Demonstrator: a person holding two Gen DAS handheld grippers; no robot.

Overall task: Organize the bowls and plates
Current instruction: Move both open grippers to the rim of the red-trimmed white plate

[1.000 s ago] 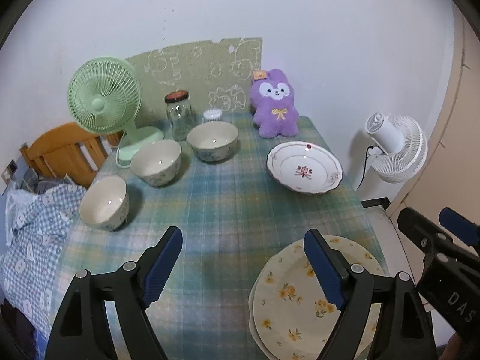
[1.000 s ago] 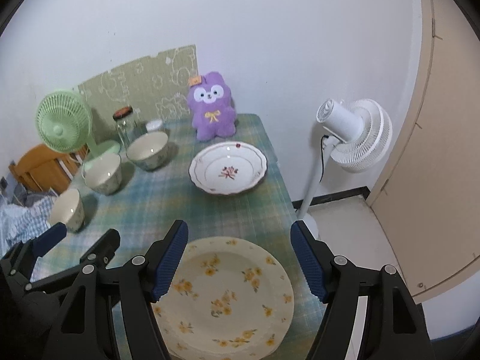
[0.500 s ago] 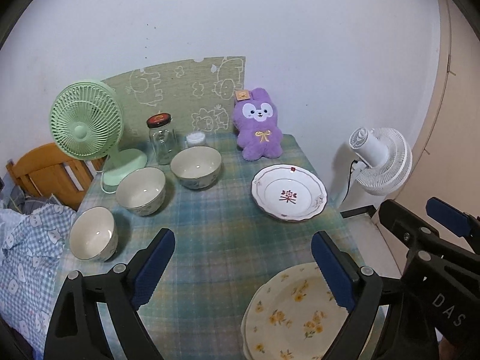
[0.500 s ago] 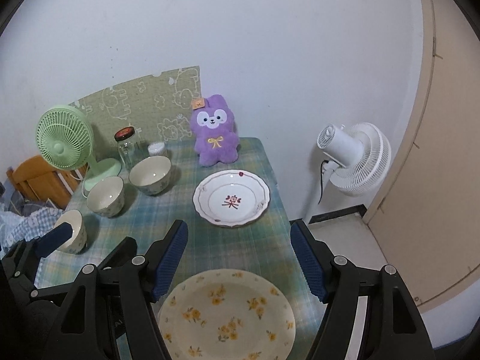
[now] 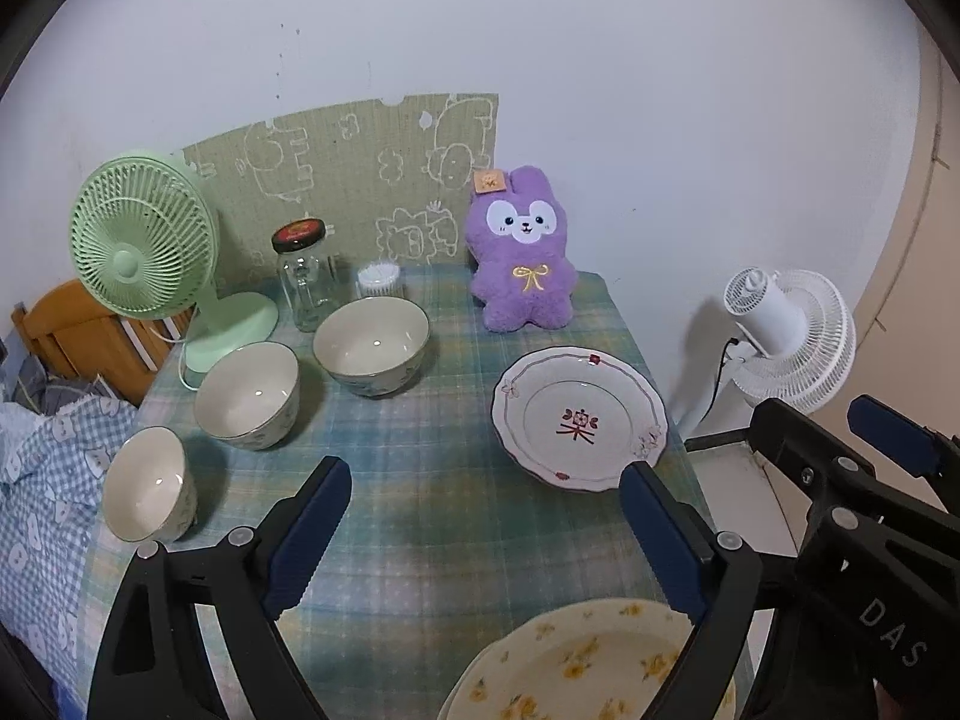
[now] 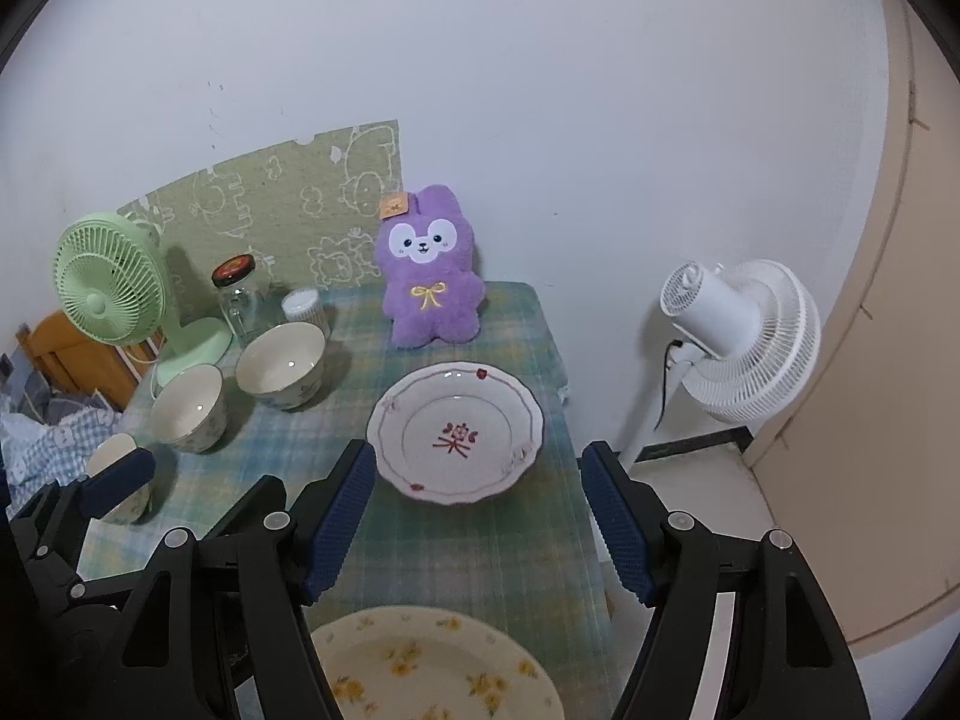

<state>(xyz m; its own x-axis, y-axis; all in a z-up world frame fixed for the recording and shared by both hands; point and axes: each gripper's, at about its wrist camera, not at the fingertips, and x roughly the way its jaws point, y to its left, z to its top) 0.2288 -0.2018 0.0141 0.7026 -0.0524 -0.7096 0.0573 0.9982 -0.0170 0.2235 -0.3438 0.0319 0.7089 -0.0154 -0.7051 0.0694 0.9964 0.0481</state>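
Note:
Three cream bowls stand in a diagonal row on the left of the table: a large bowl (image 5: 372,345), a middle bowl (image 5: 247,394) and a small bowl (image 5: 147,485). A white plate with a red flower (image 5: 579,418) lies at the right. A yellow-flowered plate (image 5: 591,663) lies on another plate at the near edge. My left gripper (image 5: 480,540) is open and empty above the near table. My right gripper (image 6: 480,522) is open and empty, above the flowered plate (image 6: 438,666), short of the white plate (image 6: 456,432).
At the back of the plaid tablecloth (image 5: 444,480) stand a green fan (image 5: 144,240), a glass jar (image 5: 305,276), a small white container (image 5: 378,279) and a purple plush rabbit (image 5: 522,258). A white floor fan (image 5: 786,342) stands right of the table. A wooden chair (image 5: 78,330) is at the left.
Both grippers have pulled back and up from the table; the plates and bowls now sit lower and farther in view. Both stay open. No dish has moved.

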